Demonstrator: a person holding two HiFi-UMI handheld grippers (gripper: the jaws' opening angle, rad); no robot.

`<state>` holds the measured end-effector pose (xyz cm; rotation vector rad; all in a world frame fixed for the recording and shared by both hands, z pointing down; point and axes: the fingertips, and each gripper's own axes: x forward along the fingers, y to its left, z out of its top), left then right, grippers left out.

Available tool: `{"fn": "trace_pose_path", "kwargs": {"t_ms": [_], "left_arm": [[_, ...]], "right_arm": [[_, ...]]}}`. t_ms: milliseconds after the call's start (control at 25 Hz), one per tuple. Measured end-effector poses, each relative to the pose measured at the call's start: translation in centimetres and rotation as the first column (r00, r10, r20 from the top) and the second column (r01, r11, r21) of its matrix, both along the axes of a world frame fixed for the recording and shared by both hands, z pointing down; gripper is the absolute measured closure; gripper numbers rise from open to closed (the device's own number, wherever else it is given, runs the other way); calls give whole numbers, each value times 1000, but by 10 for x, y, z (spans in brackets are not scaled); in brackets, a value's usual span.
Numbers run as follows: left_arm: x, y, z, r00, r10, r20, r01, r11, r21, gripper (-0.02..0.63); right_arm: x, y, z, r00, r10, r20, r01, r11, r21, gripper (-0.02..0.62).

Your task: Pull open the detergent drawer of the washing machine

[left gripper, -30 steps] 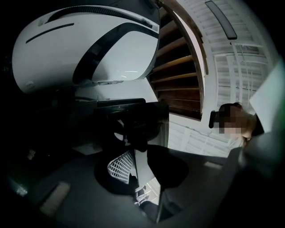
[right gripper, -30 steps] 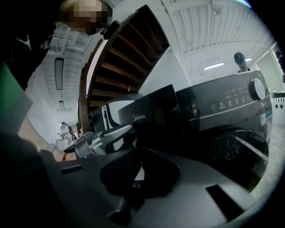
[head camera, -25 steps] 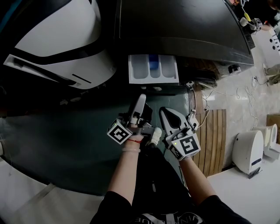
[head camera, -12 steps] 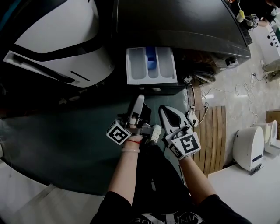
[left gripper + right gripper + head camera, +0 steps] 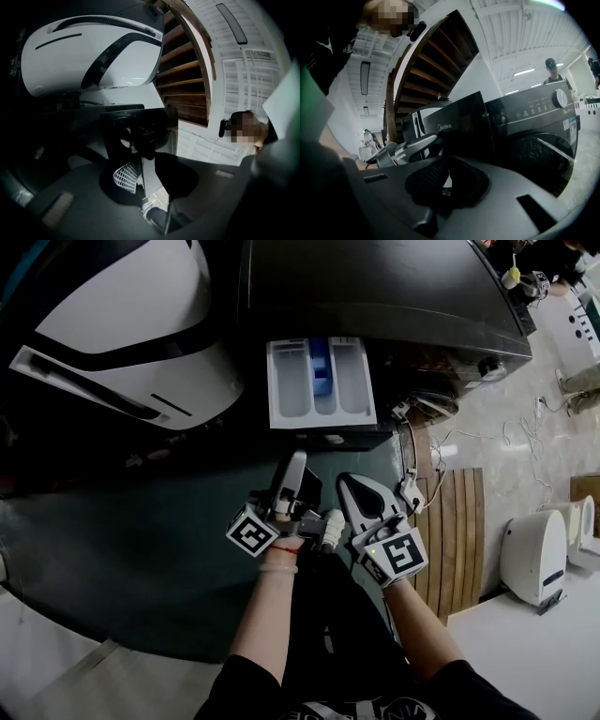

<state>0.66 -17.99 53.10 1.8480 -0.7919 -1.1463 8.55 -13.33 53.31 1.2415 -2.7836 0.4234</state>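
Barely anything moved: detergent drawer (image 5: pixel 322 381) stays pulled out at 12 o'clock of our nearer L claw (image 5: pixel 296 461), jaws apart, empty; R claw (image 5: pixel 351 486) closed.

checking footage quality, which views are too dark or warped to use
Head view: dim, strongly bowed at the edges, yet the white drawer stands out against the black washer. Left gripper view: black corners, murky foreground. Right gripper view: bright ceiling, dark fingers, washer panel readable.
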Motion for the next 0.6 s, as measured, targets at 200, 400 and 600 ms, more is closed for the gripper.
{"fn": "trace_pose_path", "kwargs": {"t_ms": [200,400,600], "left_arm": [[0,0,3,1000,5,5,-5,1000,-11,505],[4,0,-9,998,24,-50,-22,999,29,506],[-1,2,7,998,14,53,-13,1000,-17,507]], "right_arm": [[0,4,-3,1000,12,8,-12,1000,5,584],[2,8,0,1000,15,3,-15,1000,17,584],[2,9,-5,1000,17,-2,-17,1000,16,584]]}}
